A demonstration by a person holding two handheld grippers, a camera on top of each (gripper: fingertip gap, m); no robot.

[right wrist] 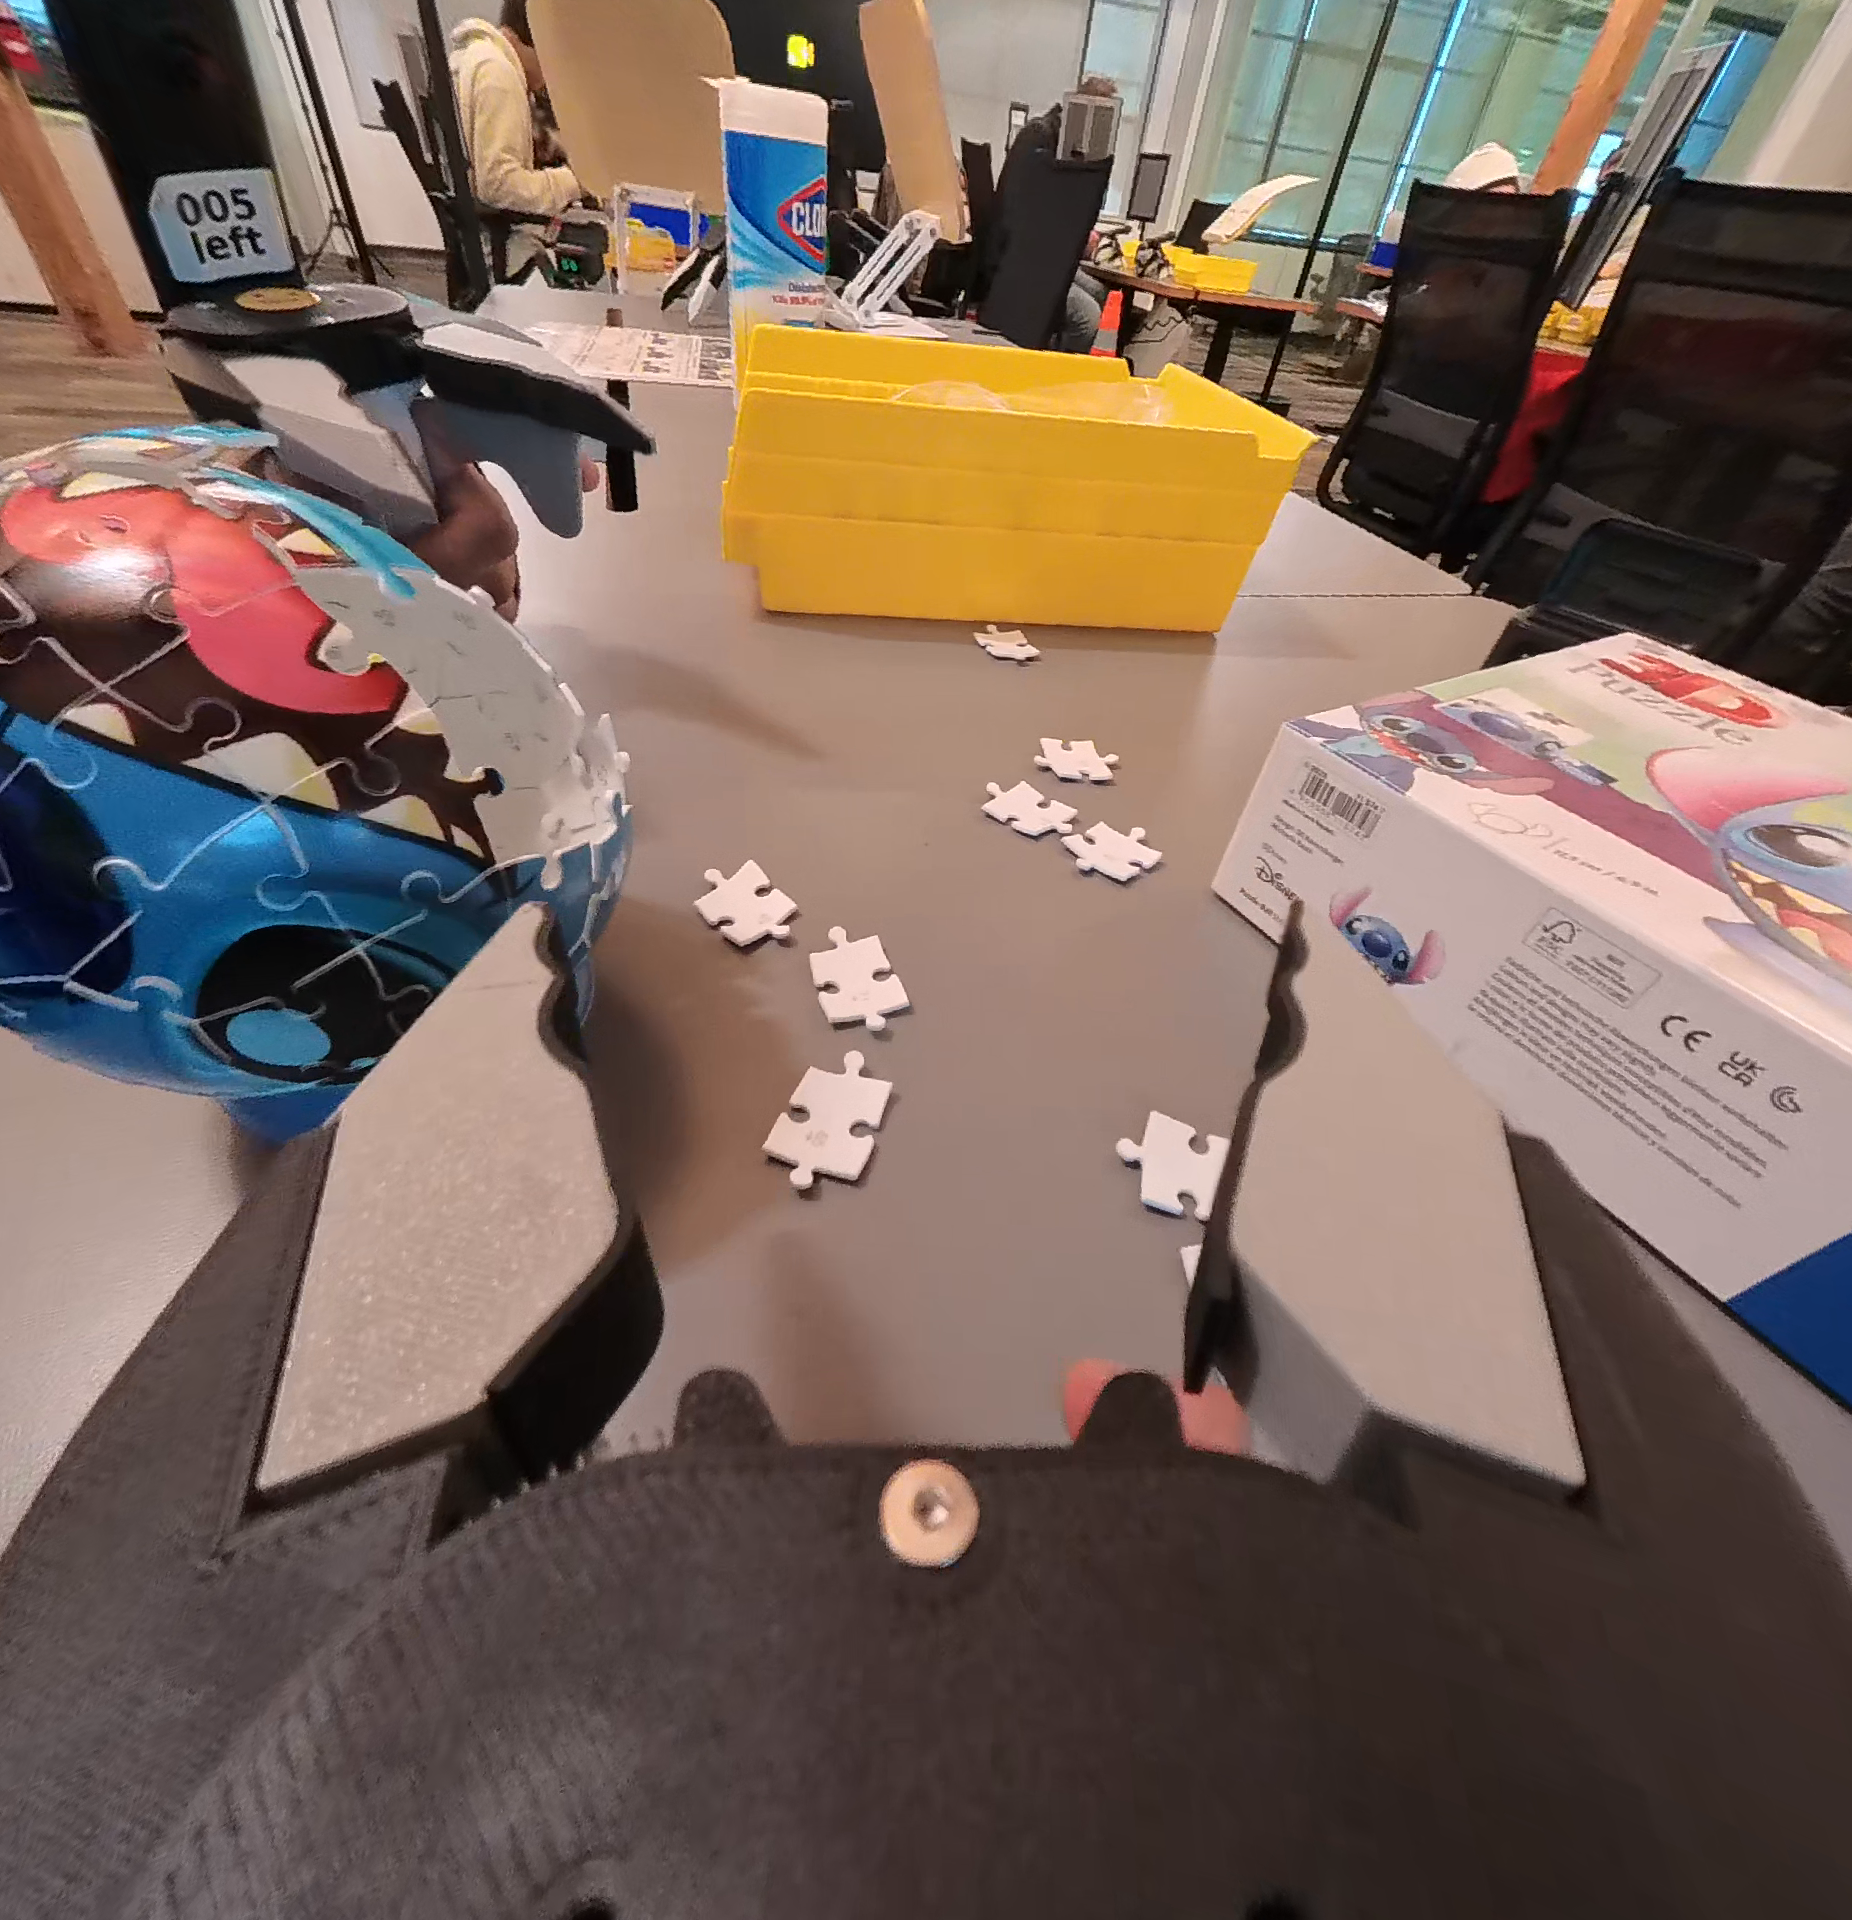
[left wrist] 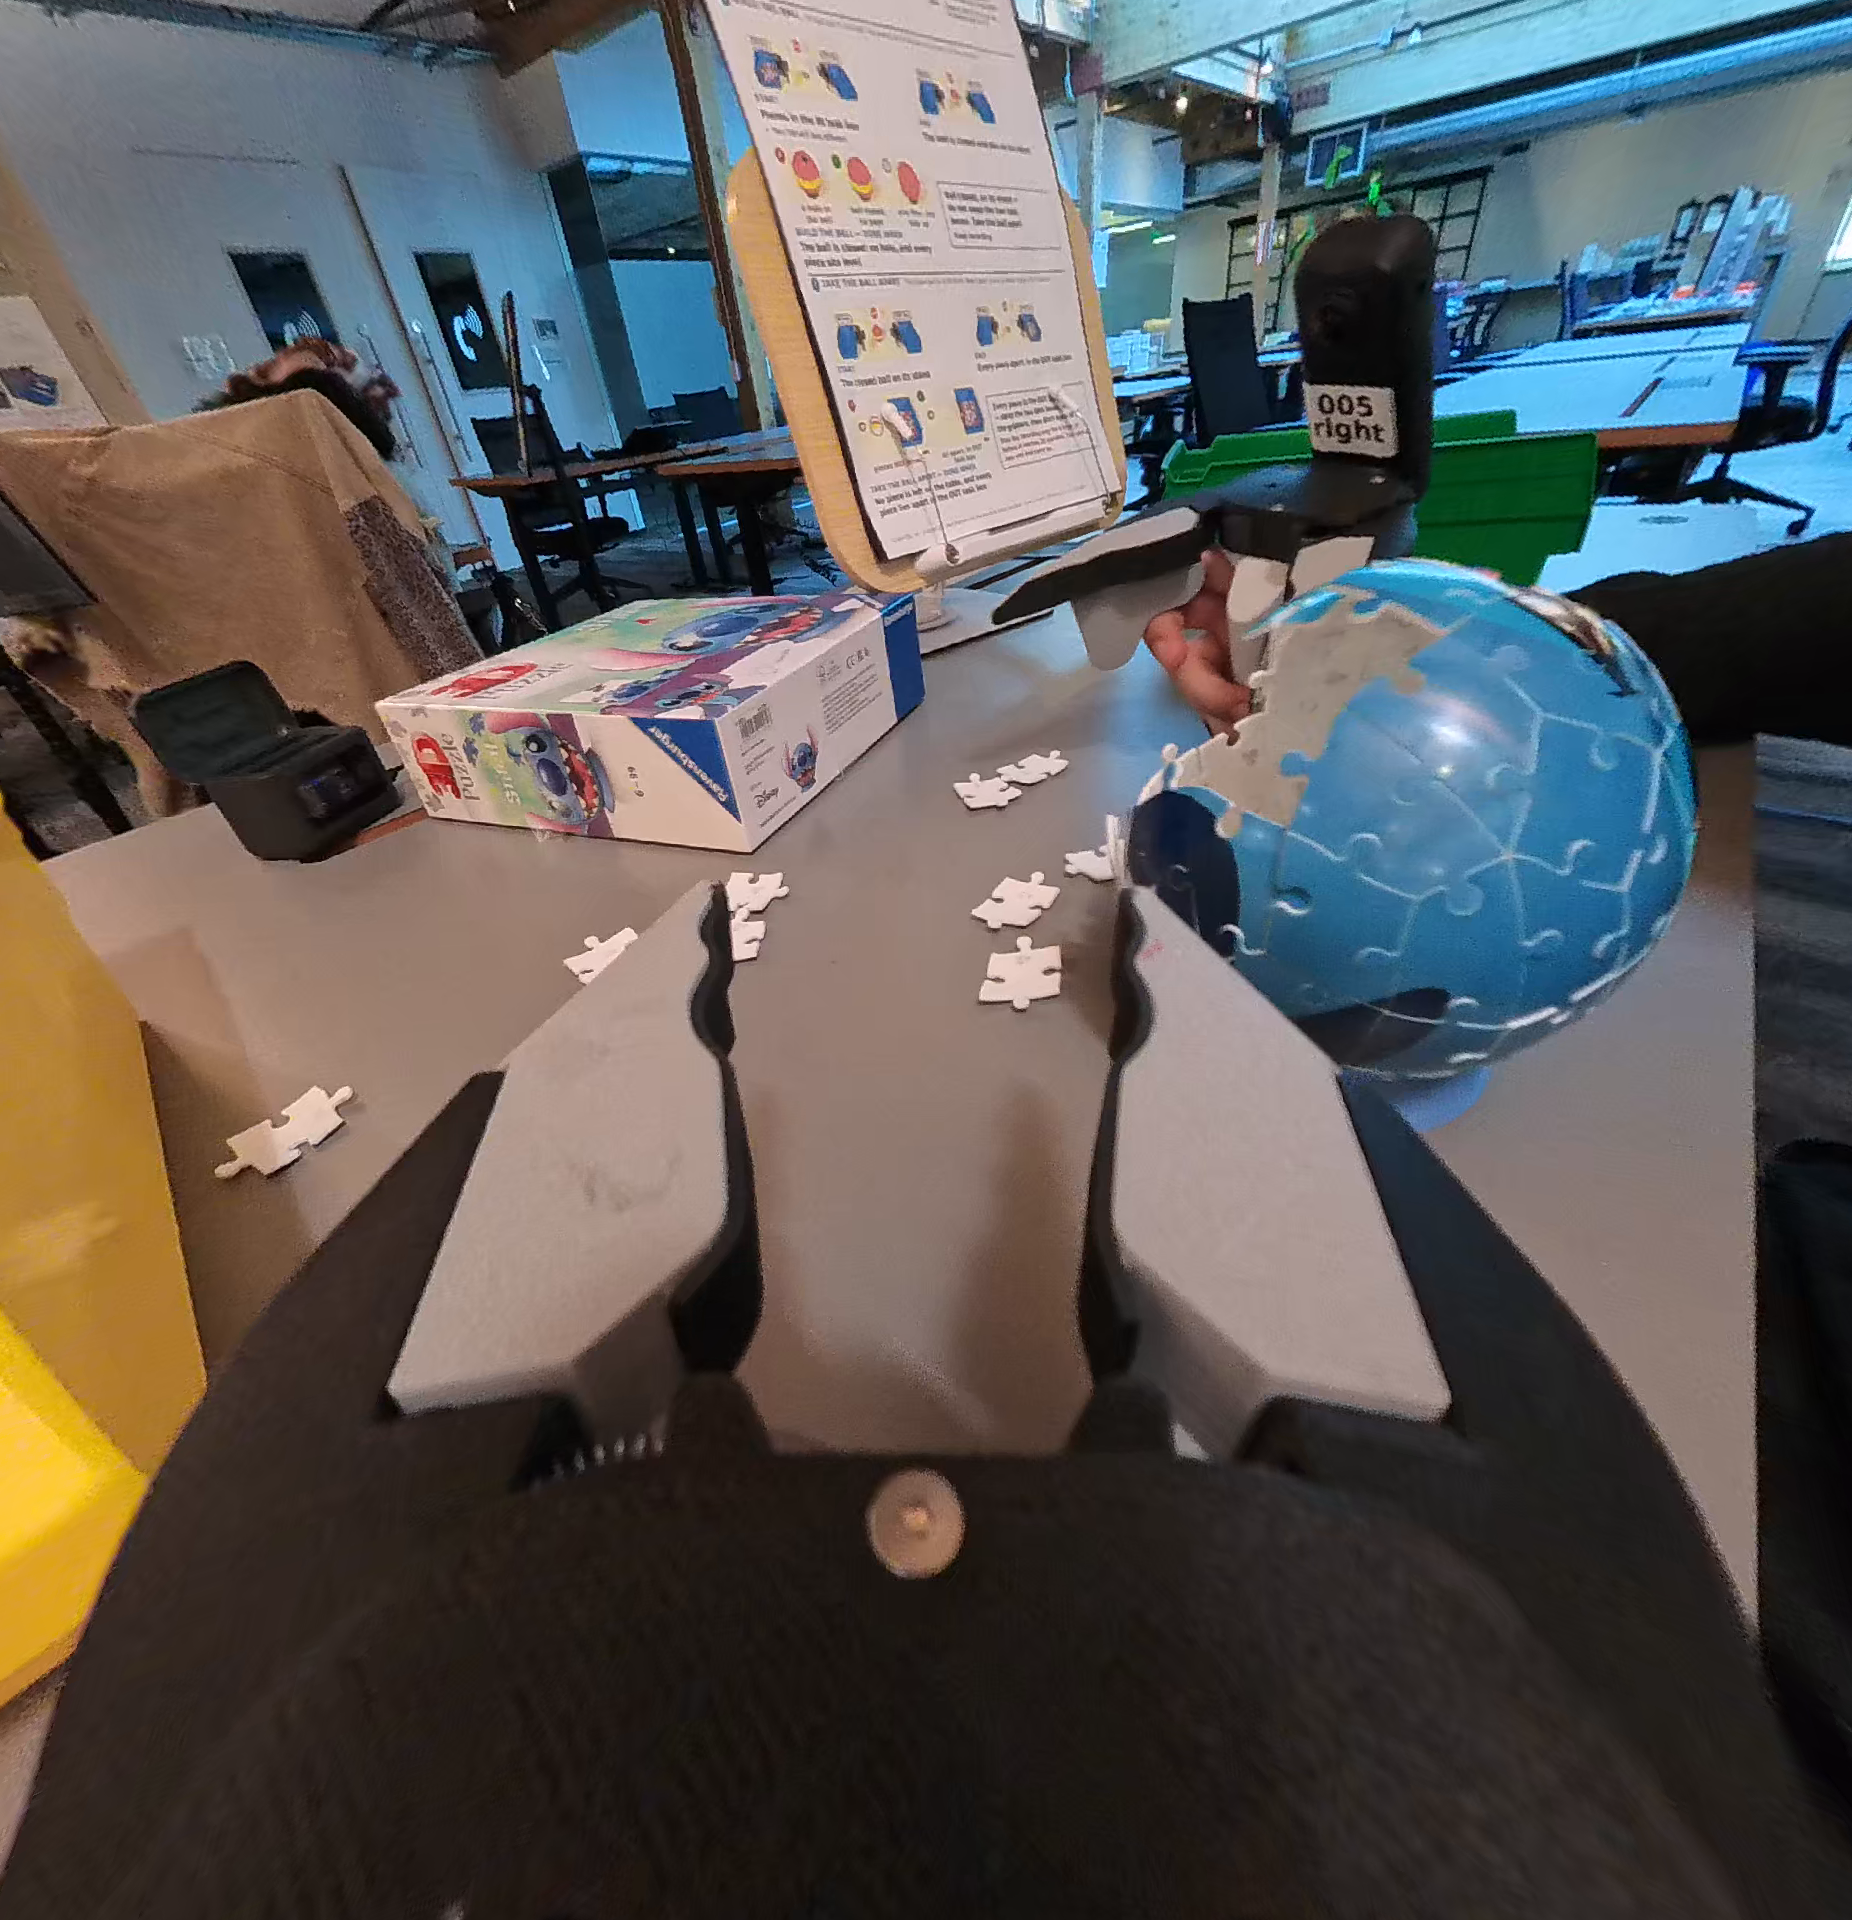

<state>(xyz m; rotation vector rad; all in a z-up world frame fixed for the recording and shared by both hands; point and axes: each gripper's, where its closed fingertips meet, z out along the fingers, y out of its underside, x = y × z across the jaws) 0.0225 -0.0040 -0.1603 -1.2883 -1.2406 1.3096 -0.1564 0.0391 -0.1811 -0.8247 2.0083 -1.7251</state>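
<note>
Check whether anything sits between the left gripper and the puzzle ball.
Nothing visible does. The open left gripper has its right-hand finger right beside the puzzle ball; the loose white pieces lie on the table, off to the side.

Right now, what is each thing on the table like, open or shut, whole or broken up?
Puzzle ball: partly apart, with a hole in its shell.
Loose puzzle pieces: scattered flat, white side up.
Puzzle box: shut, lying flat.
Yellow bins: stacked, open on top.
Black case: lid up.
Left gripper: jaws open, holding nothing.
Right gripper: jaws open, holding nothing.
</note>
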